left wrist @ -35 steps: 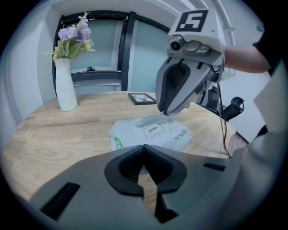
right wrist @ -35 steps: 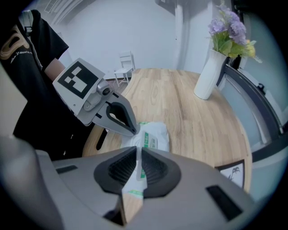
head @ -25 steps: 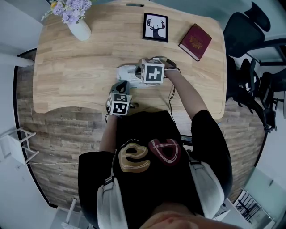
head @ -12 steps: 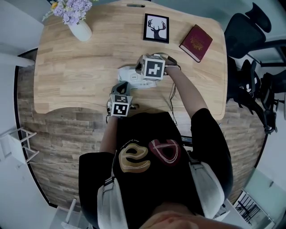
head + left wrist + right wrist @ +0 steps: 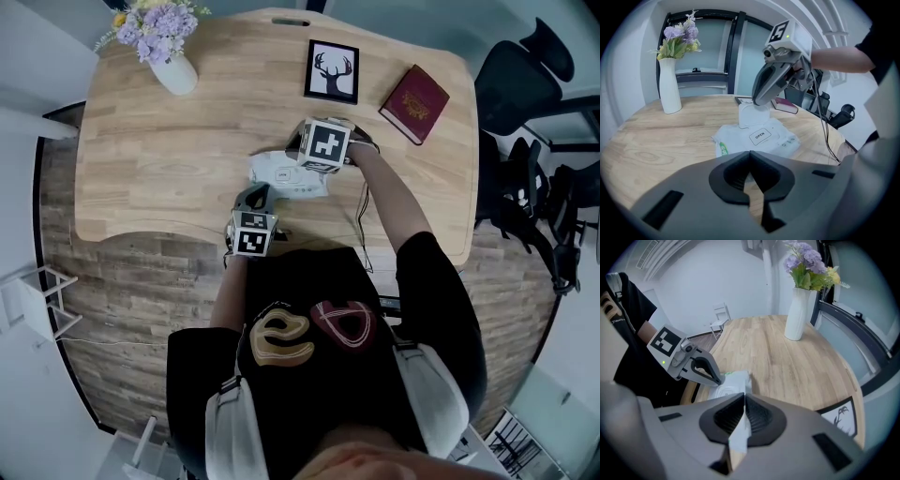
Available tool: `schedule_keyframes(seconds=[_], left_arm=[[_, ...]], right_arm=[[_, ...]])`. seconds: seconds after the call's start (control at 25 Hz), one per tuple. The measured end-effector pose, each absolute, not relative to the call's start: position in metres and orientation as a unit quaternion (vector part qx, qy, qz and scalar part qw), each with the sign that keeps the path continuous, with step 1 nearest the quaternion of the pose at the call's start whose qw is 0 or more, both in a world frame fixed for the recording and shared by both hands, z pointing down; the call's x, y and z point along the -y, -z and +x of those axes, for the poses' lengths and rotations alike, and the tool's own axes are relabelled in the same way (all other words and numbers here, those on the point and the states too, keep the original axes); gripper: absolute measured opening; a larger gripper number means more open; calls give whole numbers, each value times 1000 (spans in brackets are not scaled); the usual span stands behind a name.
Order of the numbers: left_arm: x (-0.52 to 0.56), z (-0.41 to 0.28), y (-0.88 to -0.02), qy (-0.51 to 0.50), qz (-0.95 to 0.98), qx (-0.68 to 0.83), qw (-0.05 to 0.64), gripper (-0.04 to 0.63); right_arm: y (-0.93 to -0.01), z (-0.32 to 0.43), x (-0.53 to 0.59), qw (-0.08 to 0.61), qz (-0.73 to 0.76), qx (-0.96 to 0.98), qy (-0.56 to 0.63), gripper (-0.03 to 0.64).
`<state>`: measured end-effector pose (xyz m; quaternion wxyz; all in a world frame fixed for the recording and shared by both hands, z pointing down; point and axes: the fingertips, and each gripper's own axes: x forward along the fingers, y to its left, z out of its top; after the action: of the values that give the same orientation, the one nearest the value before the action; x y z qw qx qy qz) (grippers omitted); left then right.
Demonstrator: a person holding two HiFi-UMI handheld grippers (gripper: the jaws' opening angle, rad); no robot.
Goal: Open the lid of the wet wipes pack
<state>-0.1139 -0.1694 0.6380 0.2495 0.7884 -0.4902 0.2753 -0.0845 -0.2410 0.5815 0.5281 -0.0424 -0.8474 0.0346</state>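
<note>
Left gripper (image 5: 750, 153) fingers together, right gripper (image 5: 744, 398) pointing steeply down, clamping lid (image 5: 751, 116)

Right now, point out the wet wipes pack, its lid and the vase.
wet wipes pack (image 5: 783, 139), left gripper view, on its white wrapper.
lid (image 5: 750, 117), left gripper view, on the raised flap.
vase (image 5: 670, 89), left gripper view, on its white body.

wipes pack (image 5: 277, 172) white | lid (image 5: 750, 116) white | vase (image 5: 176, 73) white | flowers (image 5: 161, 21) lilac | book (image 5: 413, 103) maroon

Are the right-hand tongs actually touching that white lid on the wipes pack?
Touching. The right gripper view shows the right tongs shut on the white lid.
</note>
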Motion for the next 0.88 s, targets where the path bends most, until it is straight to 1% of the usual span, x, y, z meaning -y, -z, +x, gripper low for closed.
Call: schedule_keyframes(seconds=[0.2, 0.72, 0.88], left_arm=[[168, -113, -639, -286, 788, 491, 237, 17], [168, -115, -640, -279, 780, 497, 258, 17], [169, -114, -640, -274, 780, 502, 254, 17]], right_arm=[[-586, -85, 250, 529, -44, 846, -48, 20], [-603, -85, 271, 522, -39, 847, -86, 34], [-607, -84, 273, 524, -42, 846, -94, 37]])
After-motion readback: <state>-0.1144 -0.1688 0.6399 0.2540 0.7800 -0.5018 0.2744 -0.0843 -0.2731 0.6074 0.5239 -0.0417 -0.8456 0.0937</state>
